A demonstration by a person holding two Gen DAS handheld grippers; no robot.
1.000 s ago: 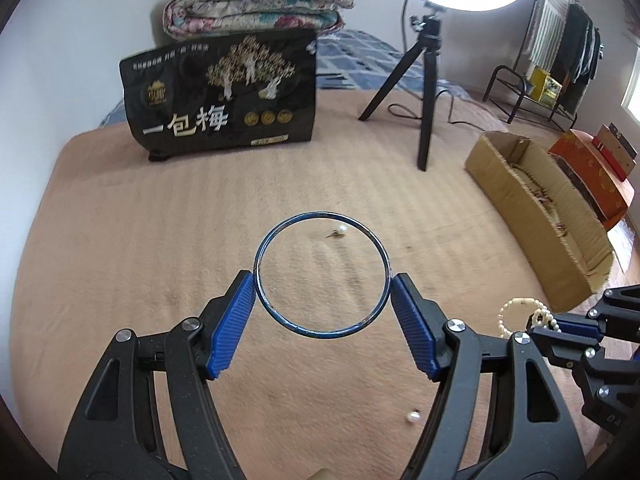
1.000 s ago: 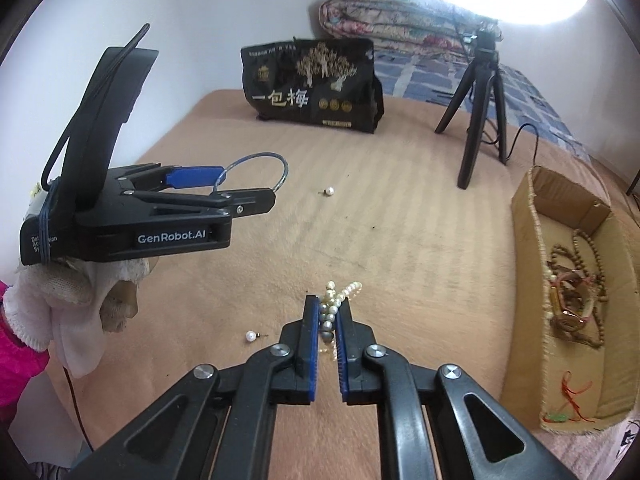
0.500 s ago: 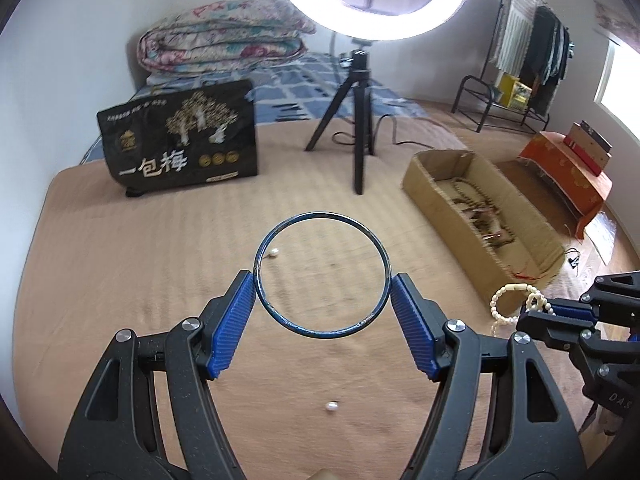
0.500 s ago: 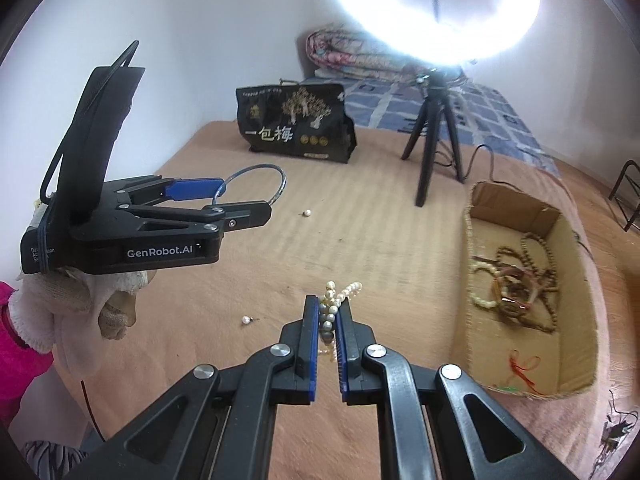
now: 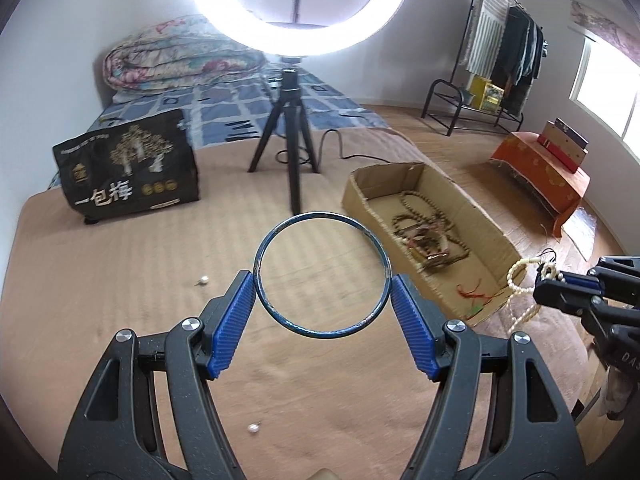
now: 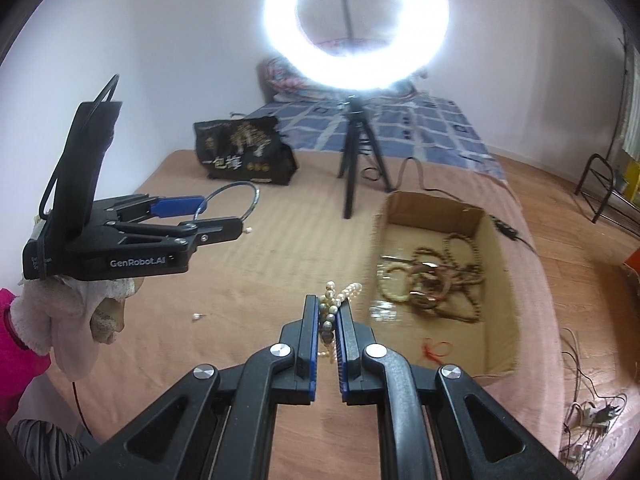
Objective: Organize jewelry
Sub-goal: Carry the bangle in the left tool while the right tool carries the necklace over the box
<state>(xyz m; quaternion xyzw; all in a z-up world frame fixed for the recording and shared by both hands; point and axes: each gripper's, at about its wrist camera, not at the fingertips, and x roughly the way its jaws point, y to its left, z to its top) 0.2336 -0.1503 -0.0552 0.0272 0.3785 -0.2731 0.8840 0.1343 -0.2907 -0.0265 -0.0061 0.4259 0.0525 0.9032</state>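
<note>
Hovering above a tan bedspread (image 5: 120,280), the left gripper (image 5: 322,300) clamps a blue bangle (image 5: 322,276) between wide-set jaws, while the right gripper (image 6: 329,320) pinches a pearl bracelet (image 6: 340,294). A cardboard box (image 6: 496,320) of beads lies nearby; ring light (image 5: 300,4), folded quilt (image 5: 180,60), clothes rack (image 5: 504,40) behind.

Blue metal bangle (image 5: 322,276) between ribbed blue pads (image 5: 232,324) on black gripper arms; cream-white pearl strand (image 6: 334,304); brown wooden beads (image 6: 448,276) in a tan cardboard box (image 5: 494,236). Peach-tan ribbed blanket (image 5: 120,280); black bag (image 5: 128,168) with gold tree print and white characters; floral quilt (image 5: 180,60); blue grid-patterned sheet (image 5: 224,116).
</note>
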